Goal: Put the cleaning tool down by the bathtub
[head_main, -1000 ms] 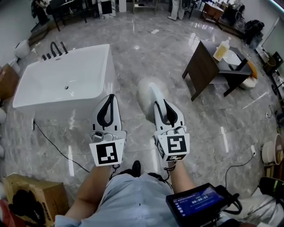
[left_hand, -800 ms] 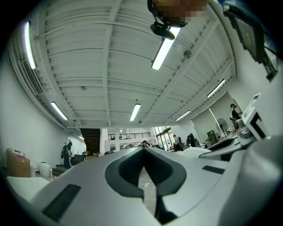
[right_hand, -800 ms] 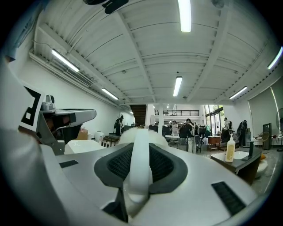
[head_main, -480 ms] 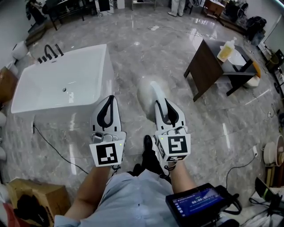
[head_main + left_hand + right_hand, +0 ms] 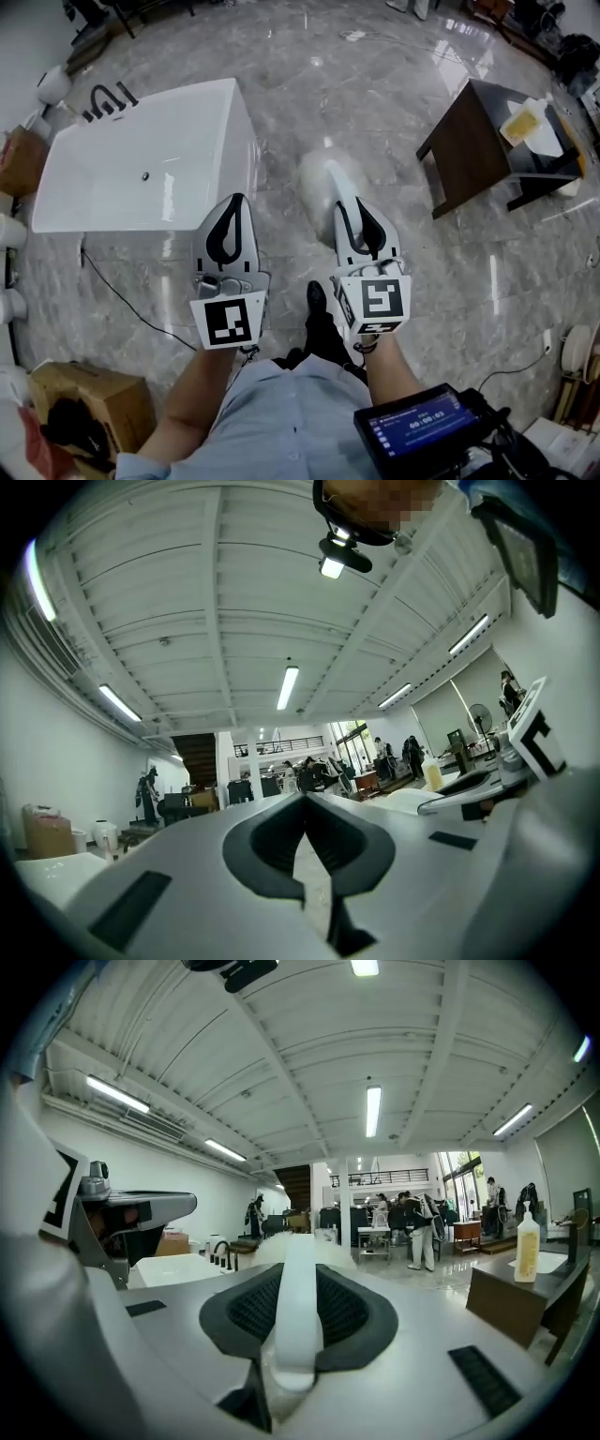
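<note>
A white bathtub [image 5: 141,169] stands on the marble floor at the upper left of the head view, and its rim [image 5: 173,1269] shows low on the left in the right gripper view. The cleaning tool [image 5: 325,180] is a white handle [image 5: 298,1326] with a fluffy white head. My right gripper [image 5: 356,204] is shut on that handle, with the head sticking out ahead over the floor, right of the tub's near corner. My left gripper [image 5: 232,202] hangs beside it, just before the tub's near side. Its jaws [image 5: 305,801] are shut and empty.
A dark wooden table [image 5: 469,141] with a soap bottle [image 5: 525,117] stands at the right. Black taps [image 5: 108,98] sit at the tub's far end. A black cable [image 5: 122,300] runs over the floor to the left, past a cardboard box [image 5: 84,403].
The person has walked forward: the bathtub sits closer and more alongside, and the table has slid right. Both grippers keep their pose, the right one still on the tool.
</note>
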Demonstrator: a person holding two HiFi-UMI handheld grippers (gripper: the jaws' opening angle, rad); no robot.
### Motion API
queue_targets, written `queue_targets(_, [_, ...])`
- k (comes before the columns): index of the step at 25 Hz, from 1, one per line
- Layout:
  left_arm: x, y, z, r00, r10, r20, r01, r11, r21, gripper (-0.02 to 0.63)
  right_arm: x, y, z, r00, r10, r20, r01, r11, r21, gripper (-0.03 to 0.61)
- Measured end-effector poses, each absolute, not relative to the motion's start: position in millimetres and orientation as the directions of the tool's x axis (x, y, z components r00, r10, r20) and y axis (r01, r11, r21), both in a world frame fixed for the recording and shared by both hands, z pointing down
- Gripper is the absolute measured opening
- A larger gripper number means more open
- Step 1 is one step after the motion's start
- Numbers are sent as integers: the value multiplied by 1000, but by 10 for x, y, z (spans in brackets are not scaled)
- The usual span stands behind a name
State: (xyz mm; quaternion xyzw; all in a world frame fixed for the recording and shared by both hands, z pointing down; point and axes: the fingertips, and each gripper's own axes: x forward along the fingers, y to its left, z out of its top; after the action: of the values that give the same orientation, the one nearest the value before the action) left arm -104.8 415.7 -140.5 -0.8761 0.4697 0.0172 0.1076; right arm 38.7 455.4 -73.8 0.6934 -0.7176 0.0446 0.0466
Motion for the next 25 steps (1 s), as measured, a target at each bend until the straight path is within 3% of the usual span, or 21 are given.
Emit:
queue_targets(13, [-589, 2879, -1695, 469, -868, -165, -876, -433, -214, 15, 912, 3066, -928, -137, -986, 95, -990, 138, -2, 104])
queue_targets(25, [-960, 1971, -1517, 391, -907, -155, -916, -366, -167, 15, 693, 2053, -833, -185, -975, 126, -981, 192, 40, 106])
